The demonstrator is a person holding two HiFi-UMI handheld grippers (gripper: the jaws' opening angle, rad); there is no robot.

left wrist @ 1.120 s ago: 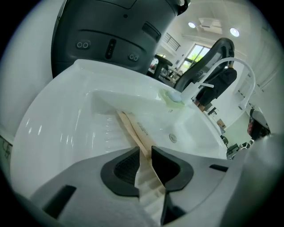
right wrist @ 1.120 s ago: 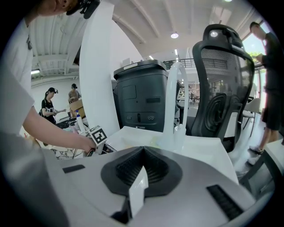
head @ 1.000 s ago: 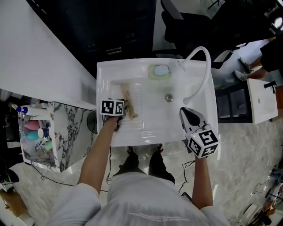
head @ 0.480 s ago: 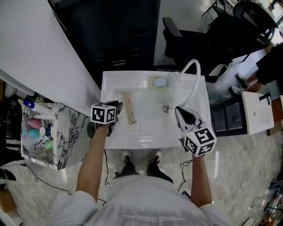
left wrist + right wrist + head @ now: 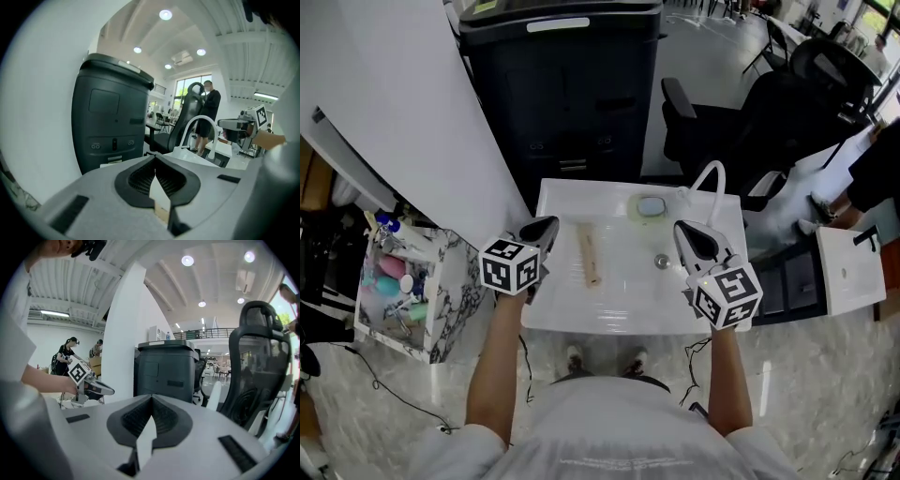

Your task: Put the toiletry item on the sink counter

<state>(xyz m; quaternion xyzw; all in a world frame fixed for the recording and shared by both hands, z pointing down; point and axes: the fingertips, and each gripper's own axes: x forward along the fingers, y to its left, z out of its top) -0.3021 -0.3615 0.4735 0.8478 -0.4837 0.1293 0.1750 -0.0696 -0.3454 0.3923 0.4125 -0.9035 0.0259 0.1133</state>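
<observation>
The toiletry item (image 5: 591,258), a tan flat tube, lies lengthwise on the white sink counter (image 5: 572,314), left of the drain (image 5: 662,262). My left gripper (image 5: 542,228) hovers over the counter's left edge, shut and empty, a short way left of the tube. Shut and empty too, my right gripper (image 5: 692,236) hangs over the counter's right side near the drain. In the left gripper view the jaws (image 5: 154,158) meet at their tips, with a sliver of tan showing below them. The right gripper view shows its own closed jaws (image 5: 151,397) and the left gripper (image 5: 93,387) off to the left.
A white arched faucet (image 5: 711,180) and a pale green dish (image 5: 652,206) sit at the counter's back. A tall black bin (image 5: 562,84) stands behind it, a black chair (image 5: 750,122) to the back right. A marble-patterned stand with a box of toiletries (image 5: 394,281) is at left.
The left gripper let go of the tan tube, which stays on the counter, and pulled back to the left. The head view has tilted up and shows more of the room.
</observation>
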